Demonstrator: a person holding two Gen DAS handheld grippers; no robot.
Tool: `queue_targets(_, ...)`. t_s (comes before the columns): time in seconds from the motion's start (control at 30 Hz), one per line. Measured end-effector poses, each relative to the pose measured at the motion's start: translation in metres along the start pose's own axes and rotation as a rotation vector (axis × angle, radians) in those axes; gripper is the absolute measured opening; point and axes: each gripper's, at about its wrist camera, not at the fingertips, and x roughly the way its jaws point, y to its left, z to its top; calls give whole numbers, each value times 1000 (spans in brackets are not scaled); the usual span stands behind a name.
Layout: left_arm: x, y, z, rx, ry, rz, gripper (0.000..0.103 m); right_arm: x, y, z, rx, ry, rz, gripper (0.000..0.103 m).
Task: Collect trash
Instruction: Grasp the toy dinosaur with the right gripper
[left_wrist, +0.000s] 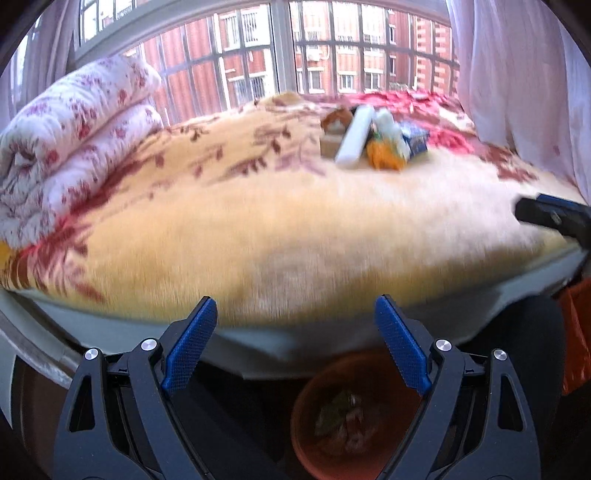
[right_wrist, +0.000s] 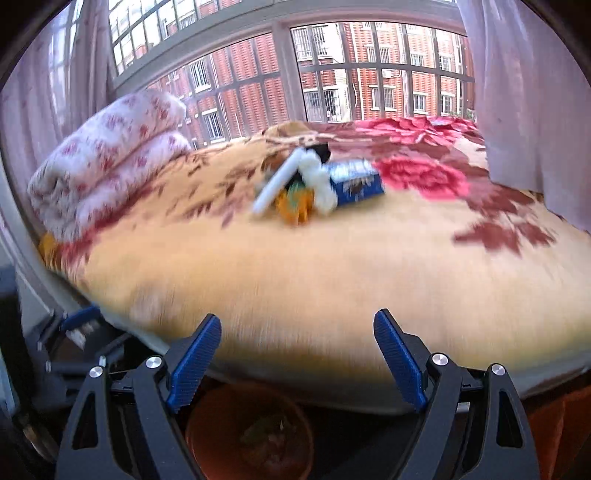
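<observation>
Left wrist view: the left gripper (left_wrist: 295, 343) has its blue ribbed pads spread wide with nothing between them, poised above the near edge of the bed (left_wrist: 280, 236). Below it sits a round terracotta-coloured bin (left_wrist: 354, 417) with some crumpled scraps already inside, so part of the collecting looks done. More remains: a small pile of trash (left_wrist: 373, 140) lies well away across the plush yellow blanket (a white stick-like tube, an orange wrapper, a blue carton, something brown; blur hides finer detail). A rolled quilt (left_wrist: 77, 147), soft and flower-printed, rests at the left, and the tip of the right gripper (left_wrist: 550, 218) shows at the right edge.

Right wrist view: the right gripper (right_wrist: 297, 354) also stands wide and empty, its textured pads framing the blanket's fuzzy nap. The bin (right_wrist: 251, 432) lies directly beneath, scraps visible on its bottom. The trash pile (right_wrist: 317, 184) sits mid-bed, the boxy blue carton (right_wrist: 354, 181) beside a fluffy white wad and the leaning tube. I judge another reach is still due.
</observation>
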Motion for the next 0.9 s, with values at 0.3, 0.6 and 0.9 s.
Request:
queue_targets(0.3,16,12,23,-74,-34,-3,86,101,3,89,98,60,49,70)
queue_targets(0.6,24,27,14,-92,-33,-4,87,178,-6,124,164,183,21,56)
queue_targets(0.9,28,39,8,-134,-25,-21,87,208,-7,131,254,294,-8,44)
